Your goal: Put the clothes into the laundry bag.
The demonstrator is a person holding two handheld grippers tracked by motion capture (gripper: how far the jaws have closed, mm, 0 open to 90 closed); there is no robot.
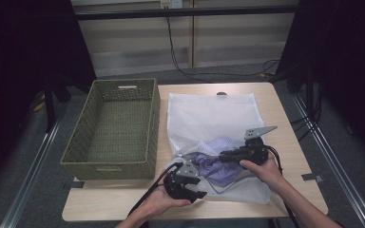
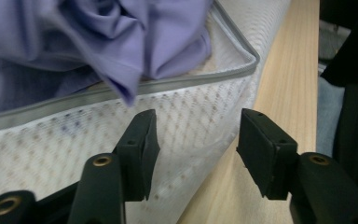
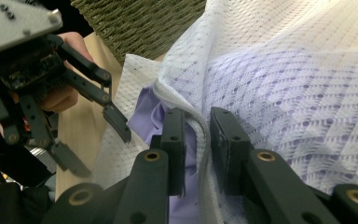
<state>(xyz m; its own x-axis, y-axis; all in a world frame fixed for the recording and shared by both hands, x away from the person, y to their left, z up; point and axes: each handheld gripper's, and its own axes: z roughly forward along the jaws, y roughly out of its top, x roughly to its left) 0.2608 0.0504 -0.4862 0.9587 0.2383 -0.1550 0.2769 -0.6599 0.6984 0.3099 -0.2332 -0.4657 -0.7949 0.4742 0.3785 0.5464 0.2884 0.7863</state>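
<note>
The left hand-held gripper (image 1: pixel 190 187) sits at the near edge of the mesh bag (image 1: pixel 209 114), its jaws spread and pinching nothing. In the left gripper view the bag's white mesh and grey-trimmed rim (image 2: pixel 242 70) lie just ahead of the jaws and partly between them, with no pad pressing on it; the bare bench (image 2: pixel 289 93) runs off on one side. A purple garment (image 2: pixel 121 42) spills out over the rim, just beyond the jaws.

The right hand-held gripper (image 1: pixel 228 156) lies across the bag's open end, well apart from the left one. In the right gripper view its jaws stand narrowly parted with a fold of the bag's mesh edge (image 3: pixel 198 135) and purple garment (image 3: pixel 151 112) running up between them. Whether the pads press on that fold I cannot tell. The left hand-held gripper (image 3: pixel 98 140) shows beyond it, hanging over the bag's corner.

A woven basket (image 1: pixel 116 128) stands on the bench beside the bag, on the far side of the left hand-held gripper from the right.
</note>
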